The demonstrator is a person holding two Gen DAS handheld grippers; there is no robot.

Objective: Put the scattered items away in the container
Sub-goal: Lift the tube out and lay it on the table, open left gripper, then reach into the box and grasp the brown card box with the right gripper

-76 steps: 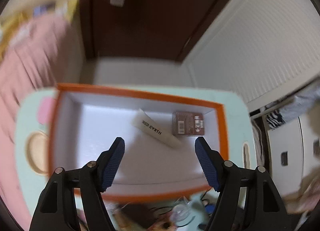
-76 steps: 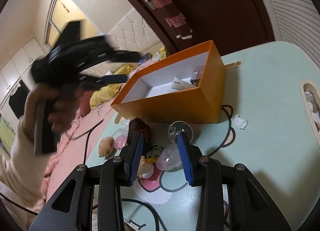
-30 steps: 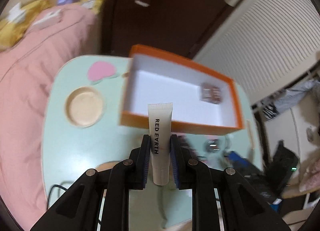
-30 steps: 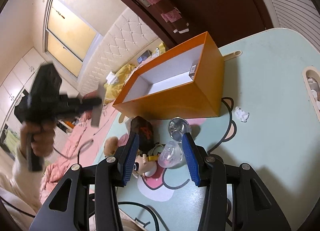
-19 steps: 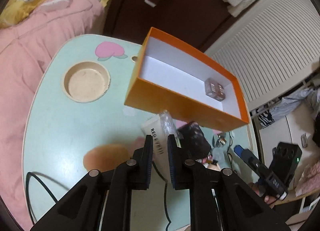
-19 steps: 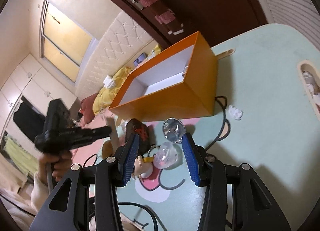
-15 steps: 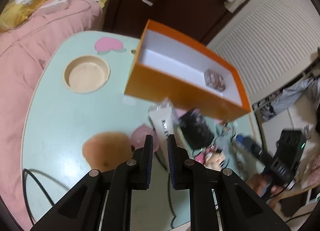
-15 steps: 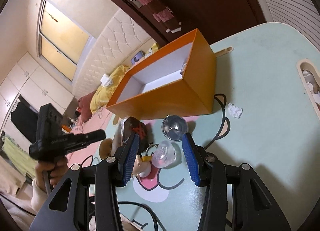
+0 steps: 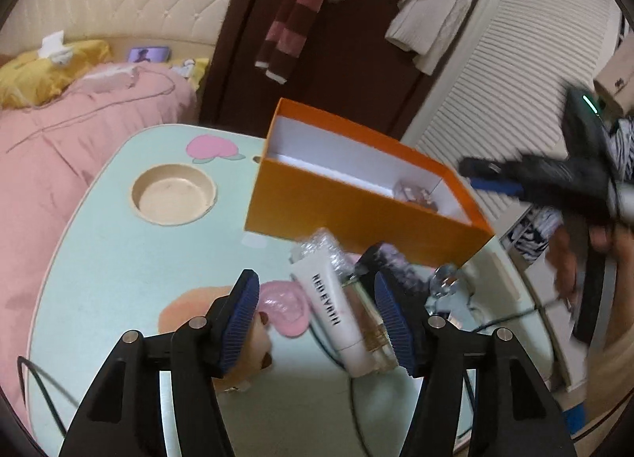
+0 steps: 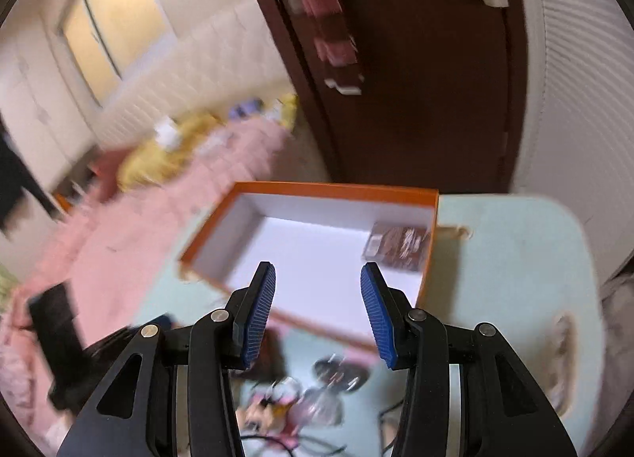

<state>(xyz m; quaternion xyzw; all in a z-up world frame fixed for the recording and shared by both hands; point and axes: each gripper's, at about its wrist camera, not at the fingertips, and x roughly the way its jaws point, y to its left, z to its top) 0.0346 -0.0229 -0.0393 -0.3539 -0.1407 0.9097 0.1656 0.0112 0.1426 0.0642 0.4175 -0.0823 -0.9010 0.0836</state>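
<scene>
In the left wrist view a white tube marked RED EARTH (image 9: 333, 310) lies on a heap of small items on the mint table (image 9: 119, 259). My left gripper (image 9: 313, 278) straddles it, jaws opening, pads clear of the tube. Behind stands the orange box (image 9: 348, 215) with a brown packet (image 9: 416, 193) inside. My right gripper (image 10: 317, 268) hangs open and empty over the near edge of the orange box (image 10: 337, 188); the brown packet (image 10: 400, 245) lies at the box's right end.
Around the tube lie a pink piece (image 9: 283, 304), bubble wrap (image 9: 321, 247), a dark pouch (image 9: 390, 262) and a clear glass item (image 9: 447, 282). A round recess (image 9: 174, 193) sits left in the table. A pink bed (image 9: 59, 140) borders the left. Cables cross the near edge.
The left gripper carried the tube down from above the box to the table heap, then opened and let it go. The right gripper rose and swung over the orange box.
</scene>
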